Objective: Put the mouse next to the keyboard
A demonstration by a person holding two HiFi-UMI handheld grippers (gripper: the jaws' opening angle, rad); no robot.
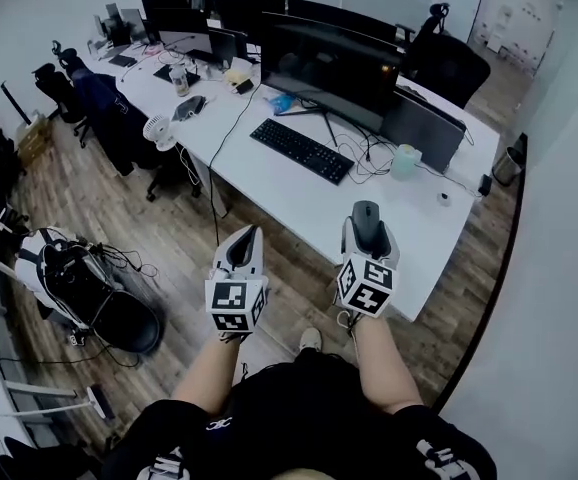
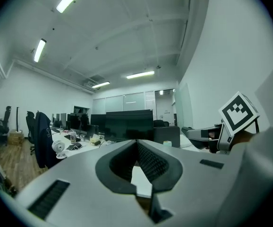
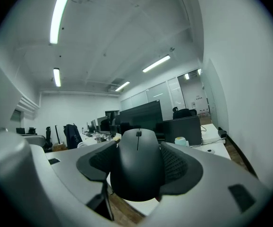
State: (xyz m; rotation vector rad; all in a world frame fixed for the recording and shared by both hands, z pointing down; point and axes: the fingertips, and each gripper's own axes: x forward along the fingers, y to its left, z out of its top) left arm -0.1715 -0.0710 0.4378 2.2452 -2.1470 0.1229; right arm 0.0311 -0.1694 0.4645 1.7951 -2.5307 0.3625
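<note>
My right gripper (image 1: 369, 230) is shut on a black mouse (image 1: 366, 220), held above the near edge of the white desk (image 1: 299, 203). In the right gripper view the mouse (image 3: 138, 167) fills the space between the jaws. The black keyboard (image 1: 301, 150) lies on the desk in front of a large monitor (image 1: 327, 68), up and to the left of the mouse. My left gripper (image 1: 241, 252) hovers over the floor in front of the desk, its jaws closed together with nothing between them (image 2: 137, 162).
A pale green cup (image 1: 405, 160), a laptop (image 1: 424, 128) and loose cables (image 1: 364, 153) sit right of the keyboard. A small white fan (image 1: 158, 131) stands at the desk's left end. Office chairs (image 1: 114, 118) and a bag (image 1: 79, 278) occupy the wooden floor to the left.
</note>
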